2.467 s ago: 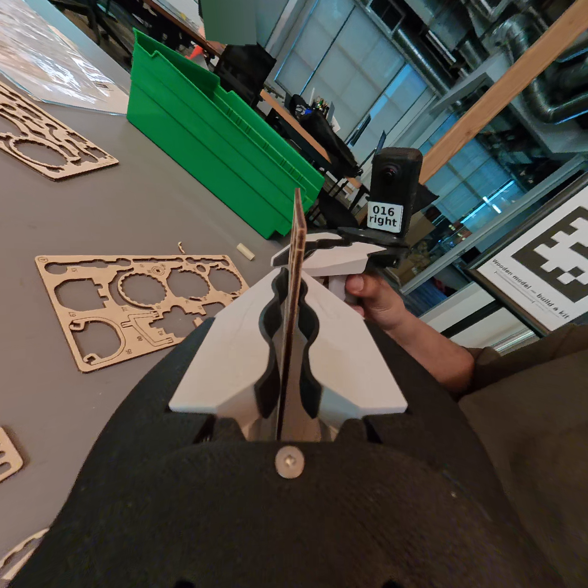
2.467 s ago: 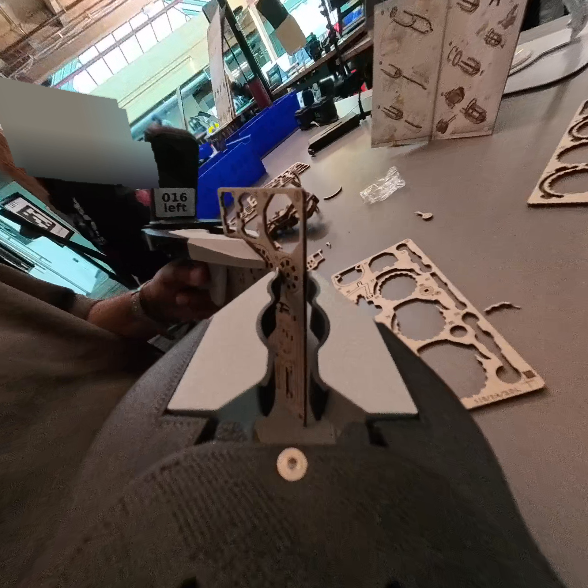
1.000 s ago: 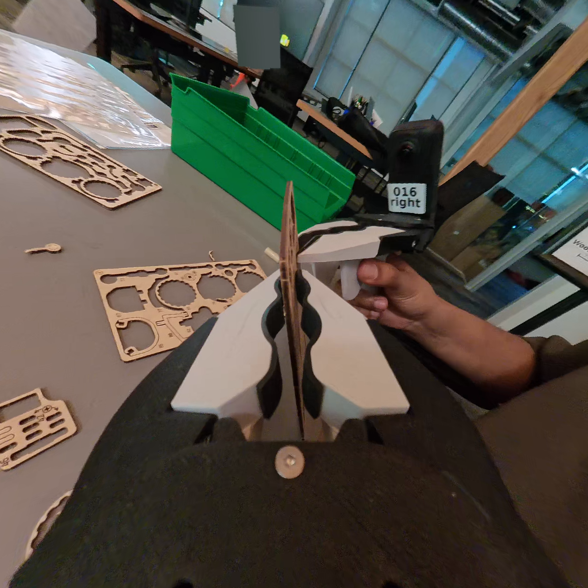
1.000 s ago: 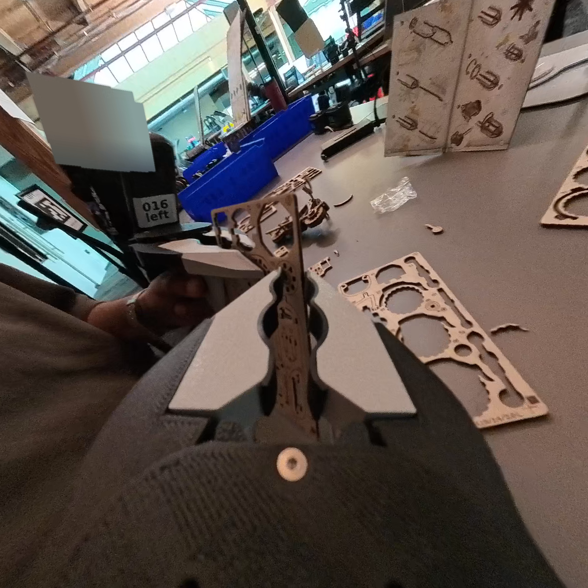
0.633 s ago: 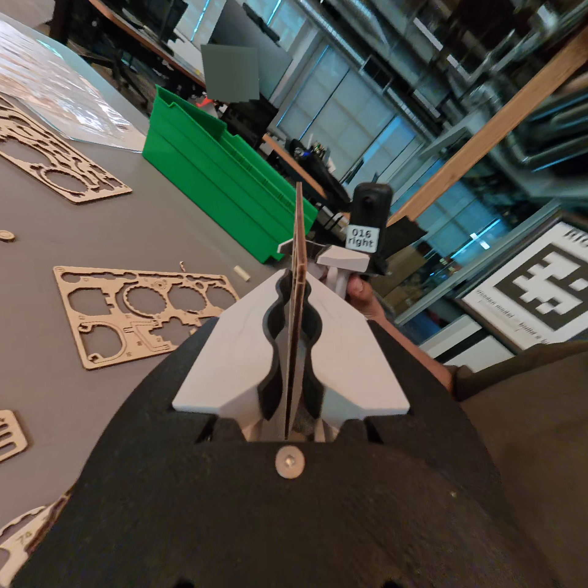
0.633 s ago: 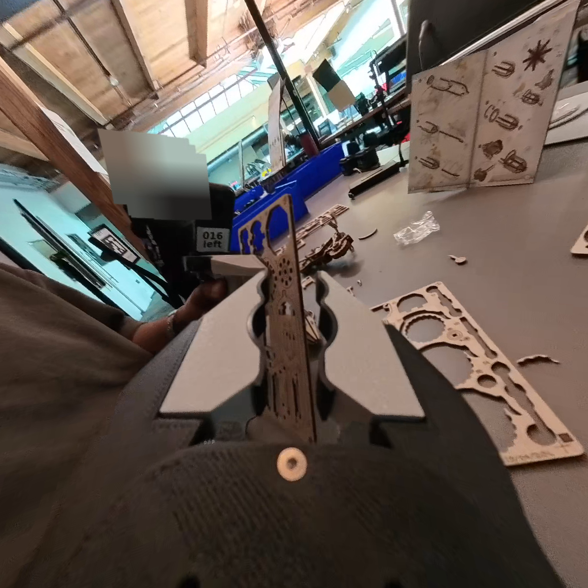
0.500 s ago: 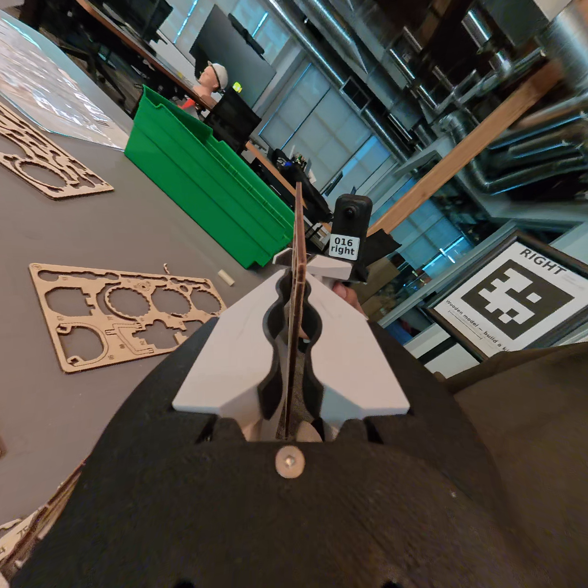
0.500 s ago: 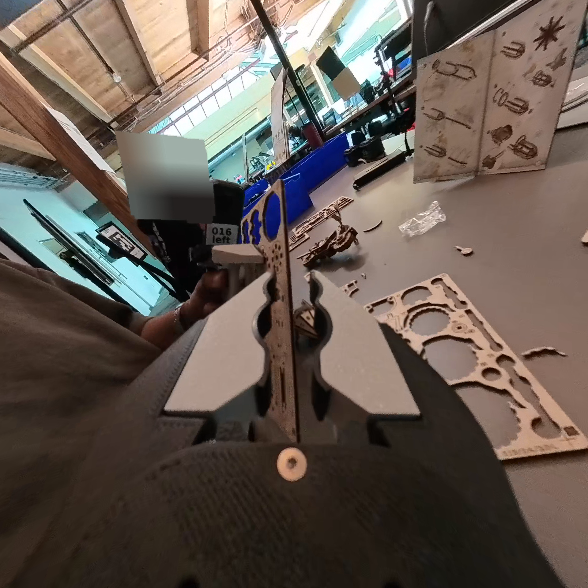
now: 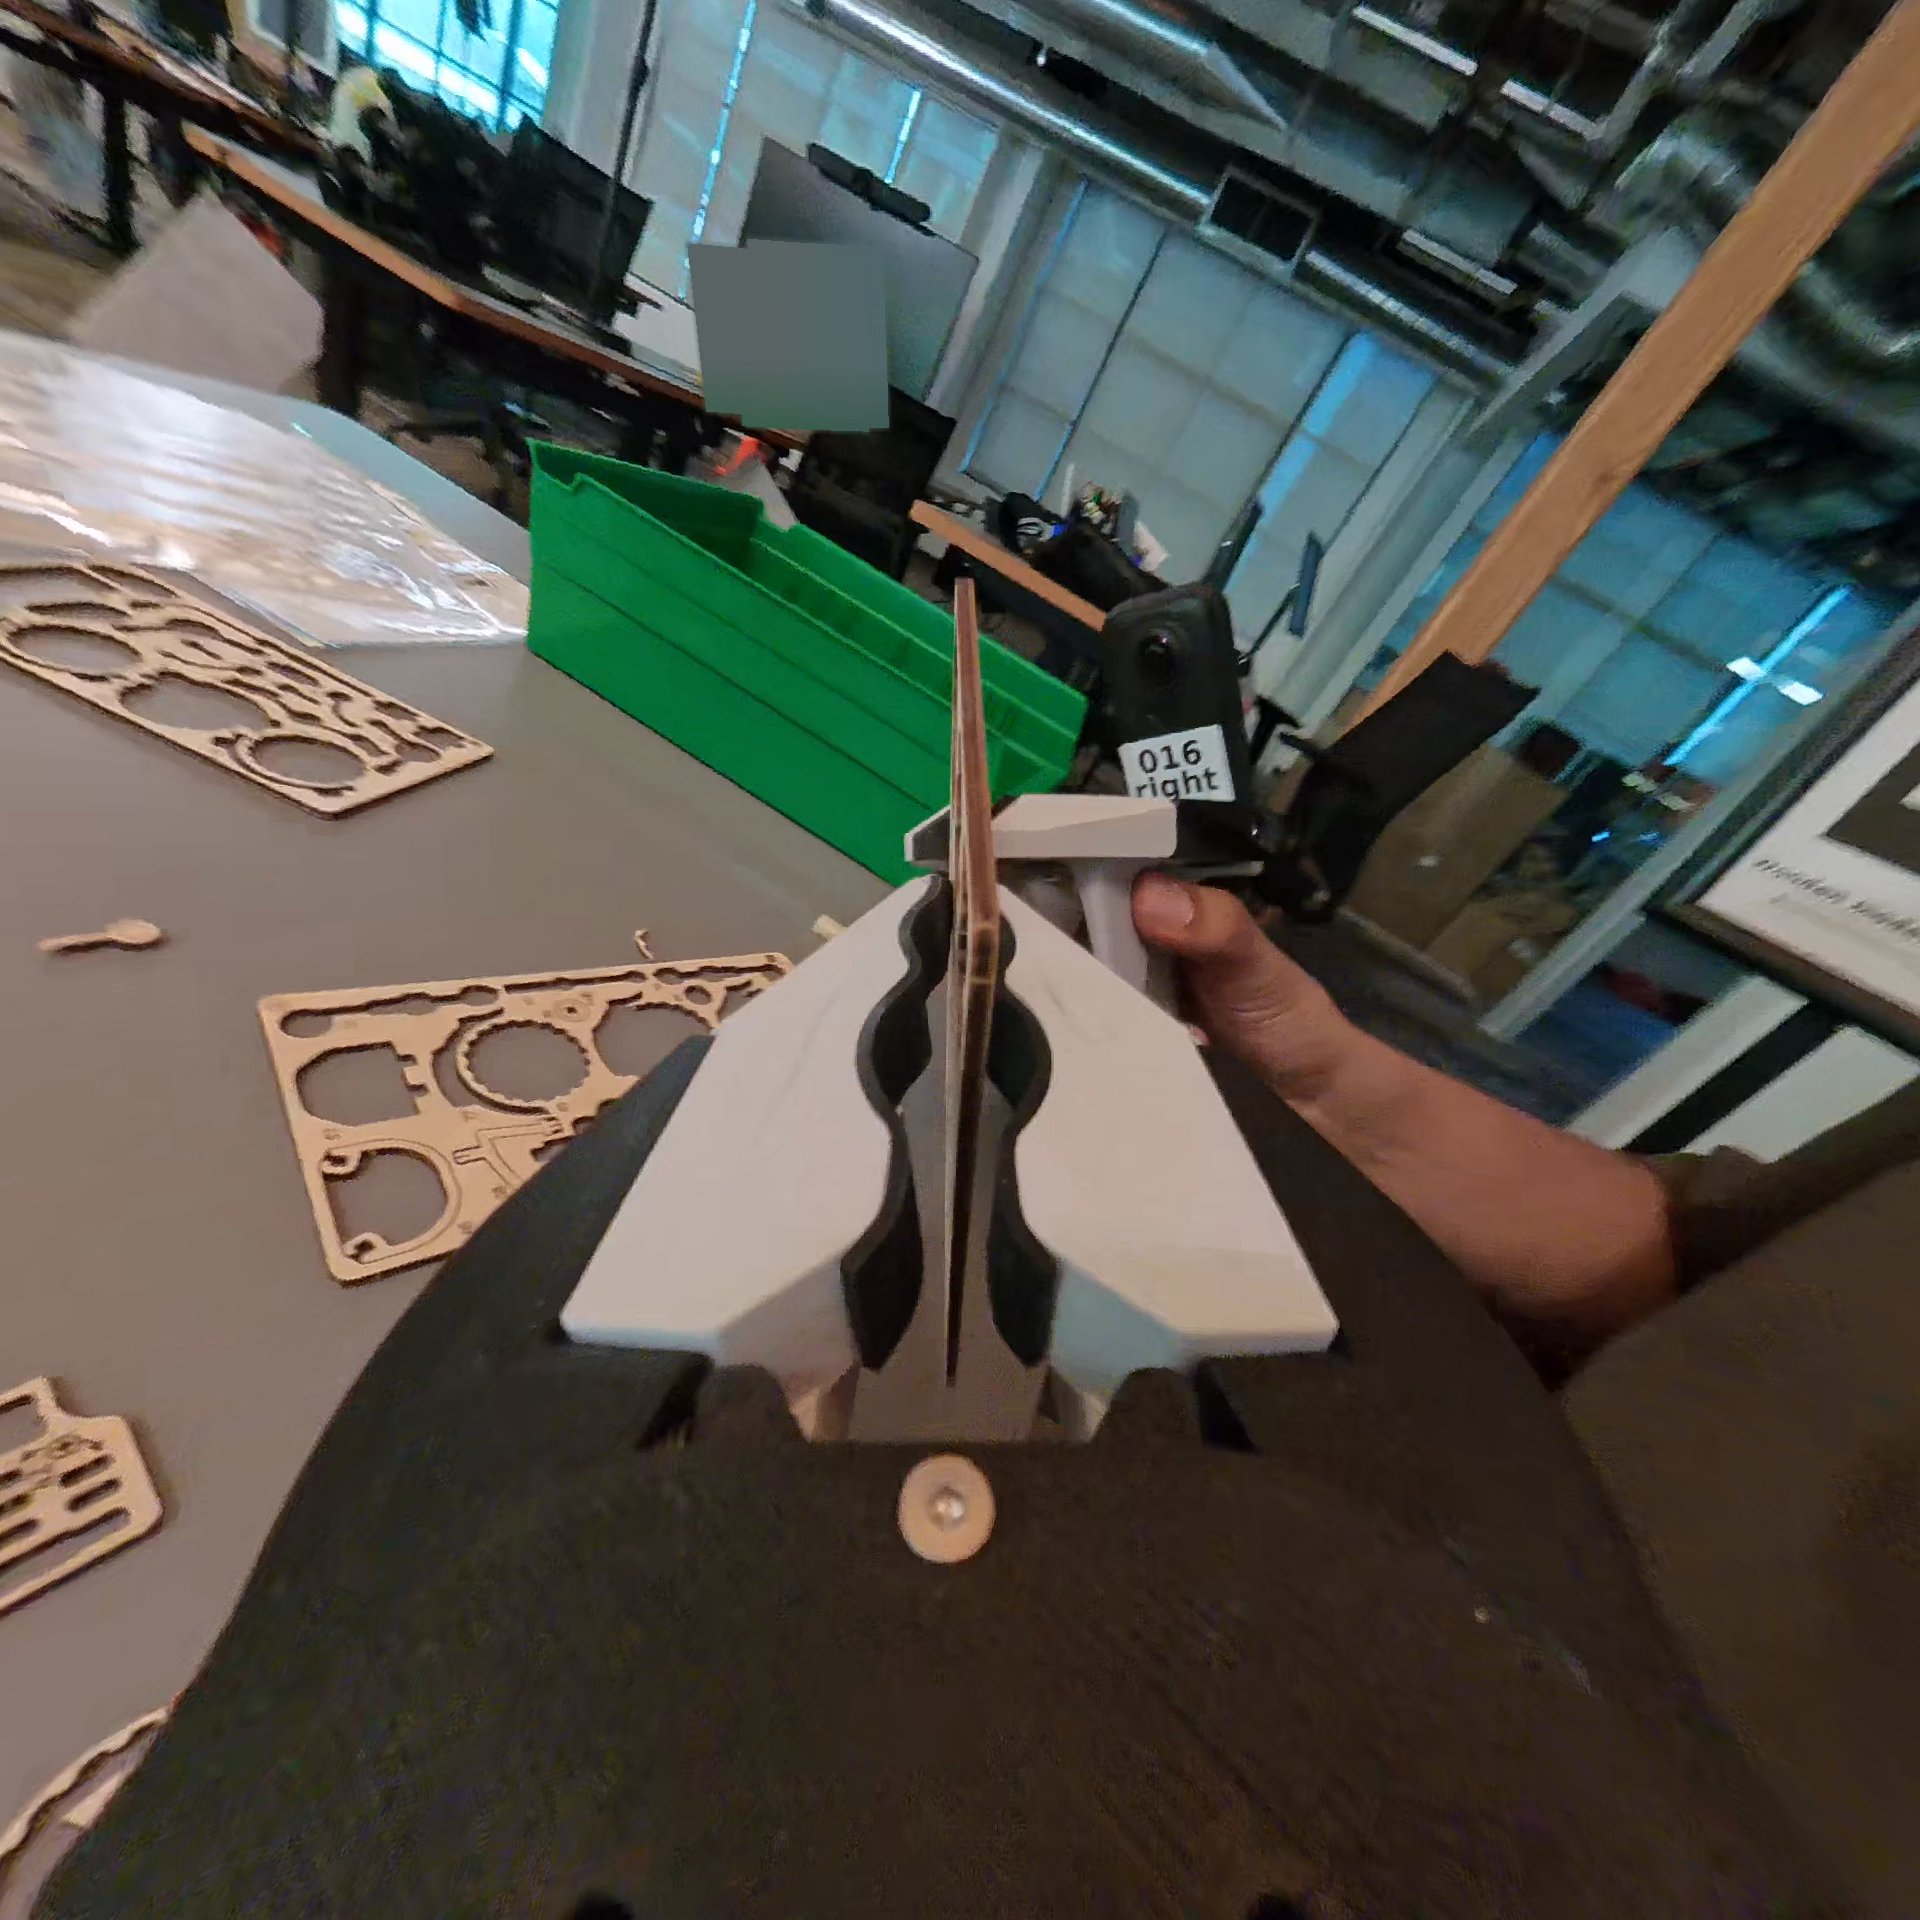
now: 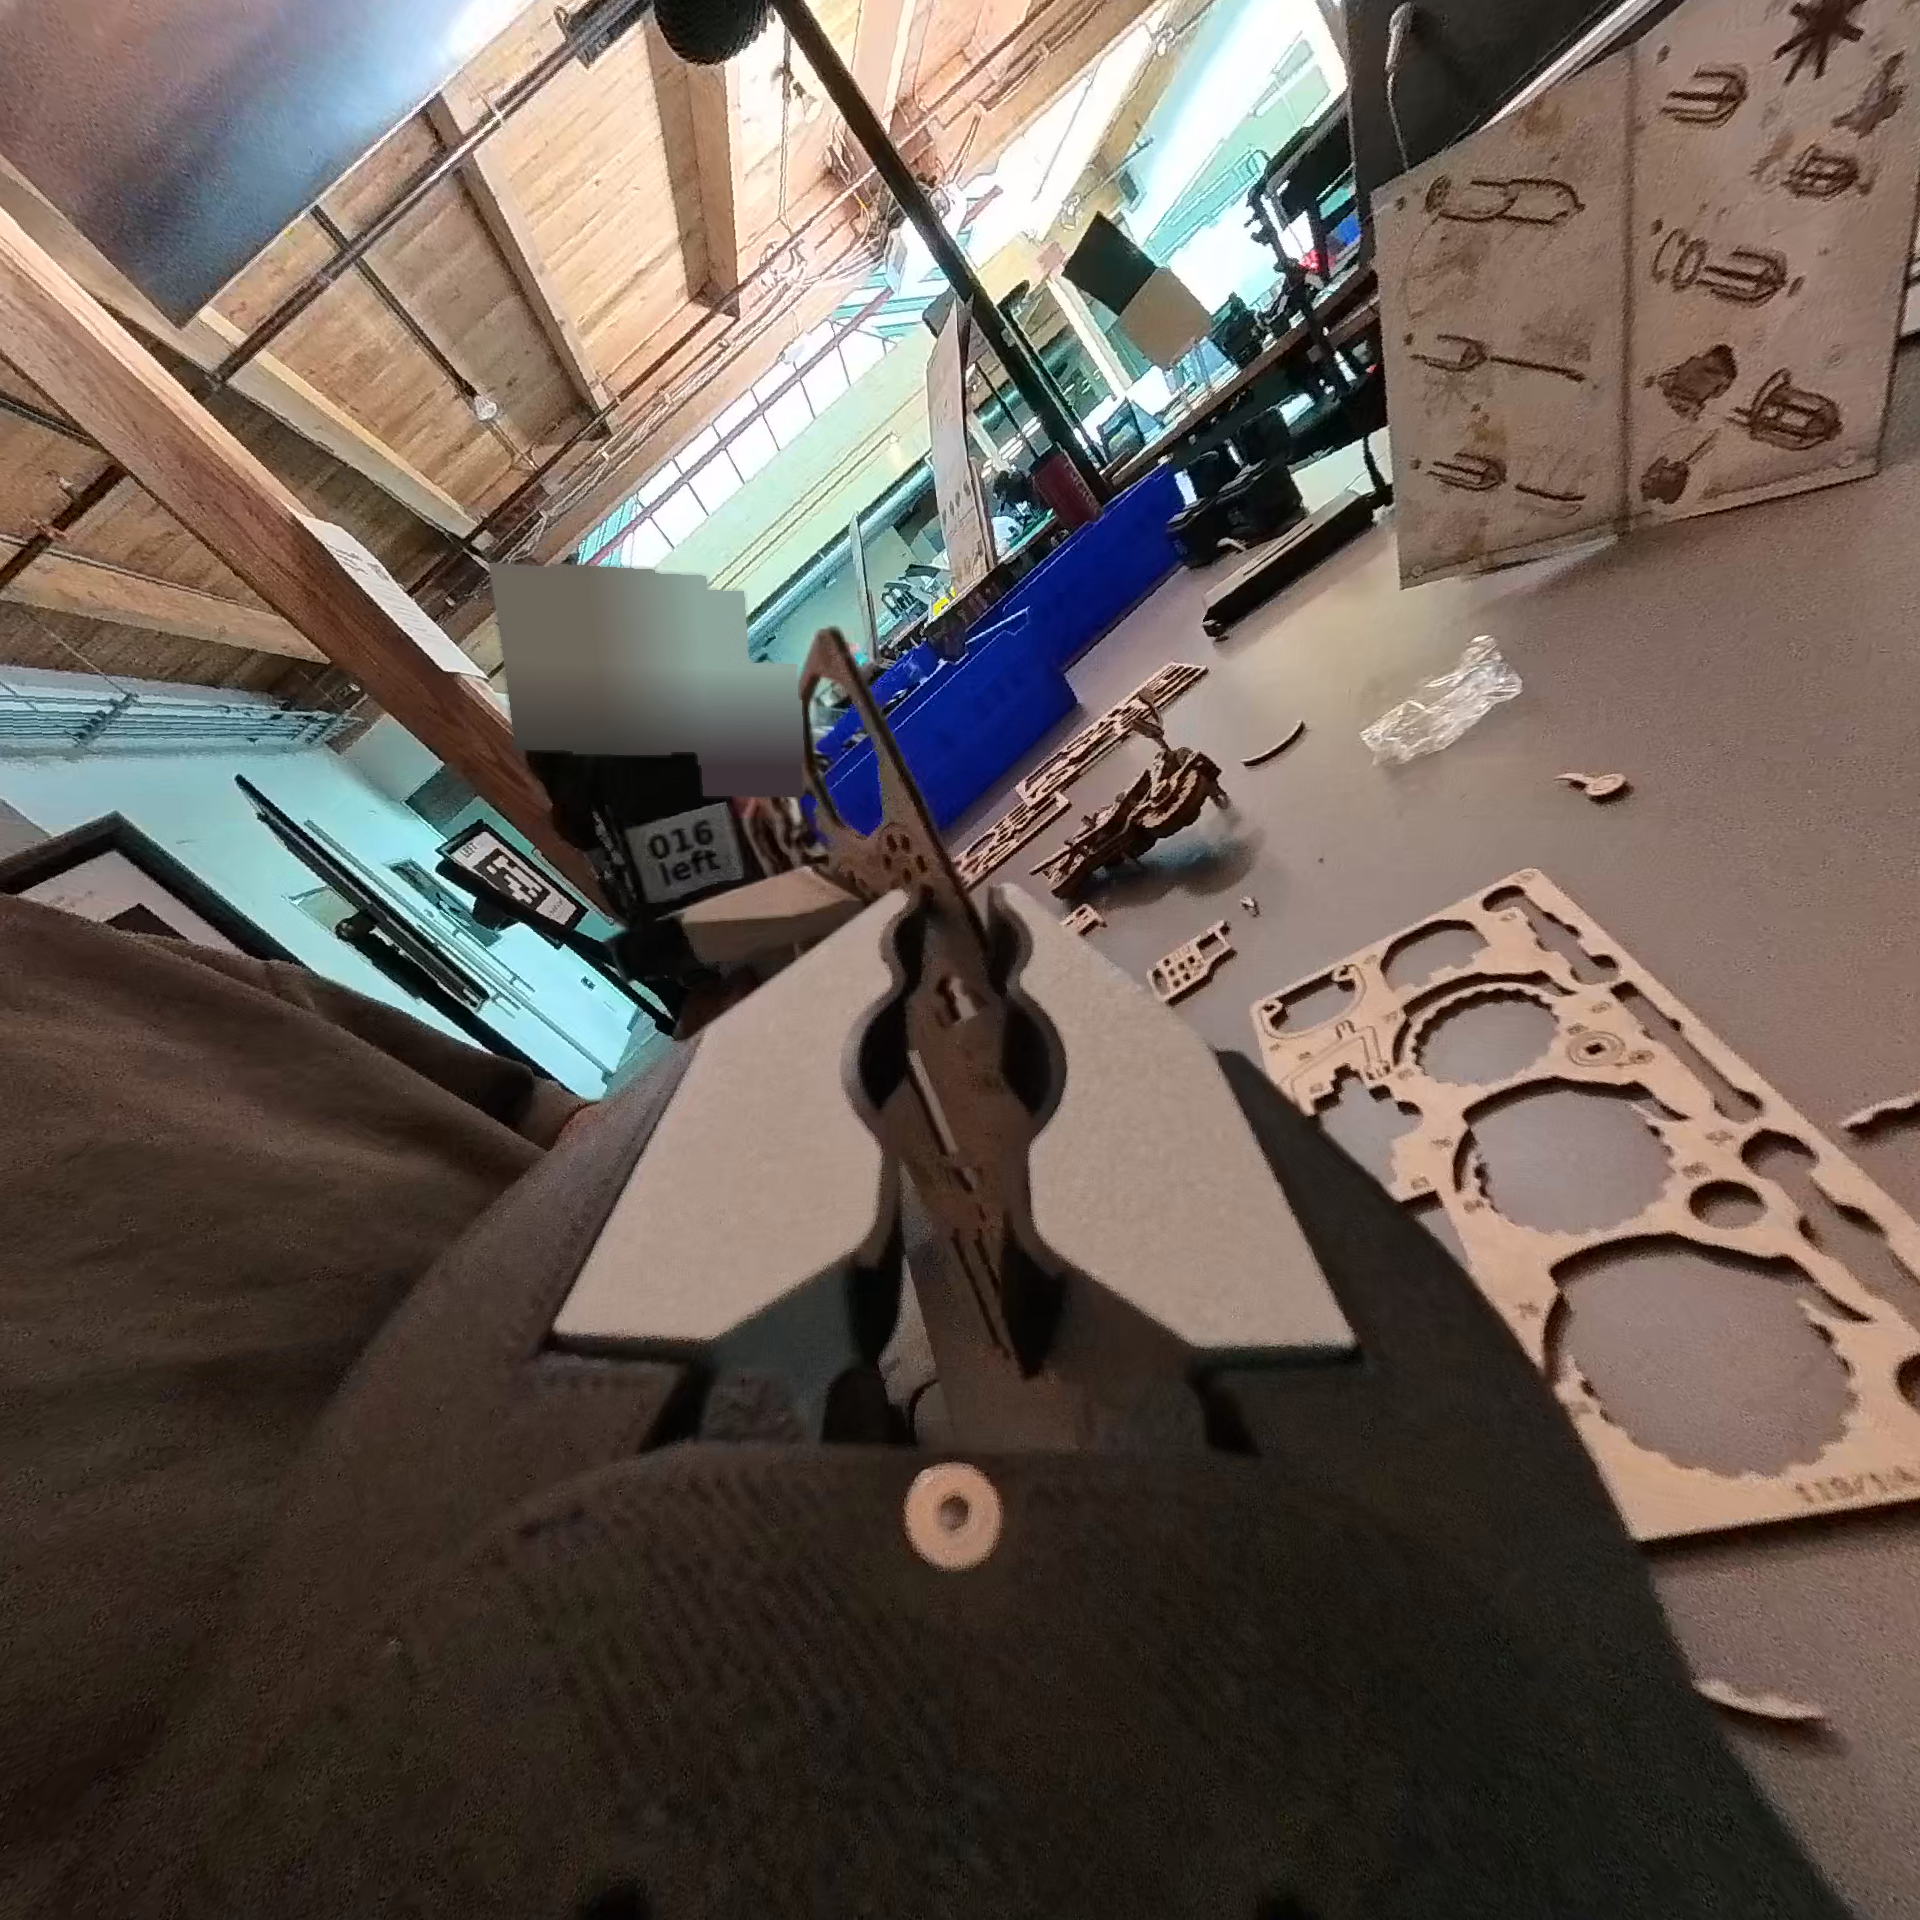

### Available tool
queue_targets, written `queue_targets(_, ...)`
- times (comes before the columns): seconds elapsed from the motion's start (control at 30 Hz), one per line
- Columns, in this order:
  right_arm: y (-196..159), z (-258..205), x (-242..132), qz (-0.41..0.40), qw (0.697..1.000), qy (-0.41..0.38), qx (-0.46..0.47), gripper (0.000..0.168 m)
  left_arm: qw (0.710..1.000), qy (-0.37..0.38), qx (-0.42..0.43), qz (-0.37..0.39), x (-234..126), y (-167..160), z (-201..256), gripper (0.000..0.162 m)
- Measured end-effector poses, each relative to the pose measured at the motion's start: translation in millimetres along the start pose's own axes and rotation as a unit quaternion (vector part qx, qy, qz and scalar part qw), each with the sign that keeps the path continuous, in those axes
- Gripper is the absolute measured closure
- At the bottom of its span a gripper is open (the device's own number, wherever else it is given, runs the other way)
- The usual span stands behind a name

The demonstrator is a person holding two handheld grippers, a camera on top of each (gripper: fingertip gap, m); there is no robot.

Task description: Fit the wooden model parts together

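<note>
My left gripper (image 9: 966, 894) is shut on a thin wooden sheet (image 9: 968, 727), seen edge-on and standing up between its fingers. Just beyond it, my right gripper (image 9: 1039, 831), held by a hand (image 9: 1236, 977), has its white fingers across the same sheet. In the right wrist view my right gripper (image 10: 951, 904) is shut on a wooden sheet with cut-outs (image 10: 883, 810) that leans up to the left. The left gripper (image 10: 748, 914) shows close behind it. Both are held above the grey table (image 9: 623, 810).
A green bin (image 9: 748, 665) stands at the back. Spent wooden frames (image 9: 468, 1081) (image 9: 239, 686) and a plastic sheet (image 9: 208, 499) lie at left. The right wrist view shows another frame (image 10: 1610, 1174), a partly built model (image 10: 1132, 821), blue bins (image 10: 987, 707) and an upright instruction sheet (image 10: 1662, 291). My two grippers' fingertips are within a few centimetres of each other.
Both grippers stayed shut on the sheet. The left view tipped up, then back down towards the table. The right view tilted upward and the sheet now leans left in it.
</note>
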State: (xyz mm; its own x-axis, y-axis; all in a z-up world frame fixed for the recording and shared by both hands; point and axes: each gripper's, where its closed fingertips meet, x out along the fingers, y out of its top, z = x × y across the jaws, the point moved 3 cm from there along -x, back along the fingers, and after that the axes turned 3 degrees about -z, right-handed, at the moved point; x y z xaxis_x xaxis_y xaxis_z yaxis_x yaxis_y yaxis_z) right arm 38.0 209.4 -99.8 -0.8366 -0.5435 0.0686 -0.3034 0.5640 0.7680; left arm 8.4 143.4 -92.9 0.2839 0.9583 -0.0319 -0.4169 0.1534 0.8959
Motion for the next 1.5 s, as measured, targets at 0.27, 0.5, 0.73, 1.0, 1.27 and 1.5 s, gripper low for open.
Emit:
queue_targets(0.27,0,1,1,-0.001,0.996,-0.068,-0.051,0.153,0.996,0.058,0.056,-0.034,5,-9,2,0.161)
queue_targets(0.5,-1,1,3,-0.016,0.985,-0.129,-0.114,0.155,0.994,0.083,0.066,-0.034,6,-10,0,0.161)
queue_targets(0.73,4,-3,6,-0.026,0.965,-0.158,-0.209,0.156,0.999,0.024,-0.047,-0.008,2,-4,-9,0.162)
queue_targets(1.0,-1,-16,0,-0.058,0.996,0.012,-0.067,0.151,0.988,-0.101,-0.119,0.001,-8,10,0,0.162)
queue_targets(1.27,-6,-19,4,-0.072,0.994,0.015,-0.076,0.168,0.992,-0.046,-0.116,-0.013,-15,13,-26,0.122)
queue_targets(1.5,-17,-15,5,-0.13,0.987,-0.003,-0.096,0.168,0.993,0.056,0.086,-0.06,-35,40,-27,0.086)
